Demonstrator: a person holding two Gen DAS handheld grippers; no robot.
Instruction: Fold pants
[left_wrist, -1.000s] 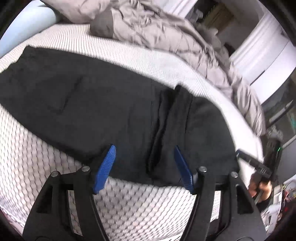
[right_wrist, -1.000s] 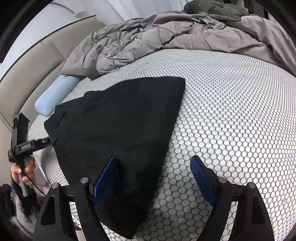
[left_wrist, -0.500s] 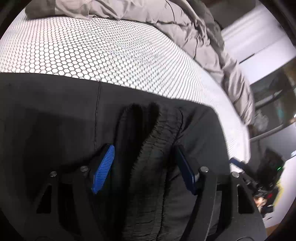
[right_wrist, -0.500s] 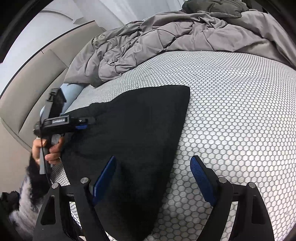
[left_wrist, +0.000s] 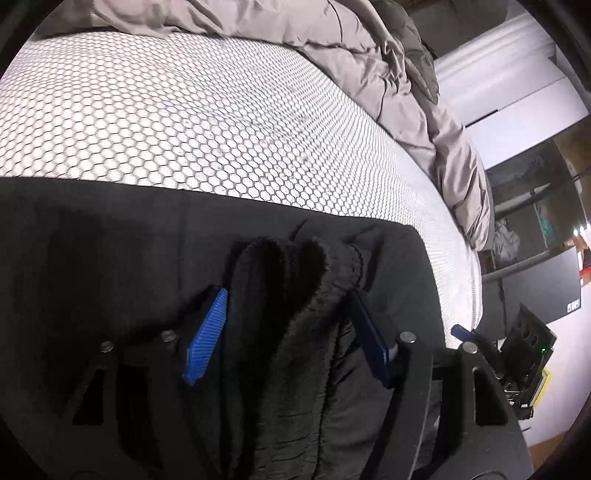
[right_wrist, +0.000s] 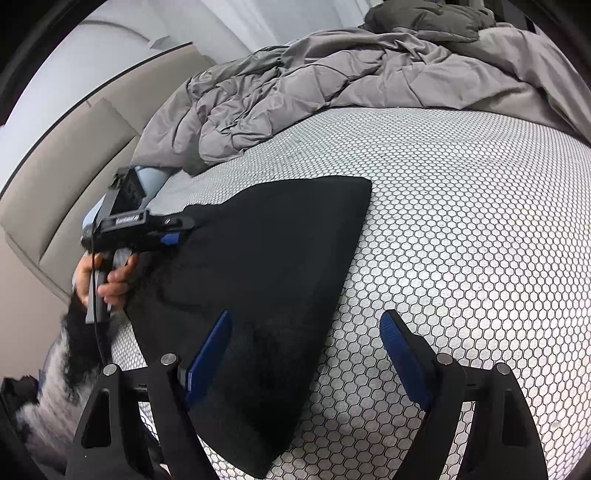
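My left gripper (left_wrist: 288, 332) stands spread around the pants' (right_wrist: 266, 258) bunched waistband; my right gripper (right_wrist: 306, 354) gapes, straddling their edge; no legible writing.

The pants (left_wrist: 110, 280) run off the left wrist view's left and bottom edges. Their bunched waistband (left_wrist: 284, 332) hides whatever lies beneath it on the bed (left_wrist: 184, 122).

black pants (right_wrist: 266, 258) lying flat on honeycomb-pattern bed, ribbed waistband (left_wrist: 295, 332) bunched up at near edge.
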